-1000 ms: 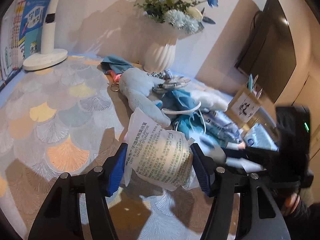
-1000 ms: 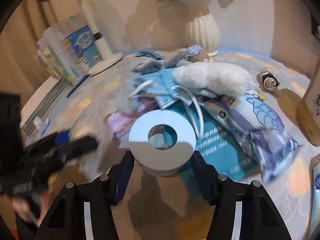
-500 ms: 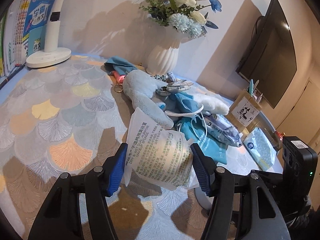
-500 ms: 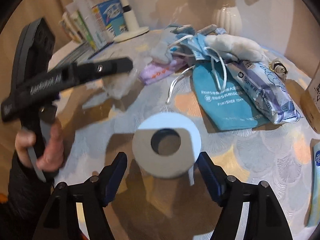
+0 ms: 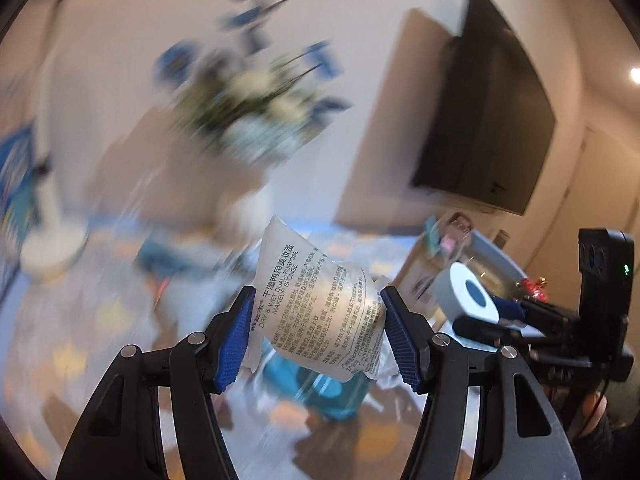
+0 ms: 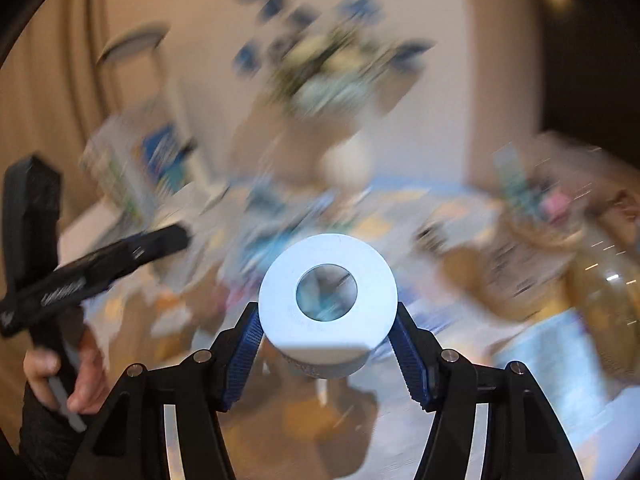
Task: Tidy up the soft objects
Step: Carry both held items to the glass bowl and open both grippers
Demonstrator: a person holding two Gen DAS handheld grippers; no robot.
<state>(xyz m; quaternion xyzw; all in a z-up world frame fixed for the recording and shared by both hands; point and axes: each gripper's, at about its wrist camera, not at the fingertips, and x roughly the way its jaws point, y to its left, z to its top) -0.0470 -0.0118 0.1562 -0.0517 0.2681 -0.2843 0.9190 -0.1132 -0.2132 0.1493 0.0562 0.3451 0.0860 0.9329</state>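
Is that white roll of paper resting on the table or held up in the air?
In the air. The right gripper has its blue pads against both sides of the white roll, jaws closing, with the blurred table showing below.

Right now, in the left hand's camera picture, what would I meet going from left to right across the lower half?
Lamp base → sponge packet held in the left gripper → white tape roll → black camera block.

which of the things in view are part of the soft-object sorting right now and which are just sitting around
In the job:
- clear plastic packet of makeup sponge, clamped in the left gripper
- white roll of tissue with a hollow core, between the right gripper pads as its jaws close

Just lying about:
- blurred white vase of blue and white flowers
- black wall-mounted screen
- patterned tablecloth
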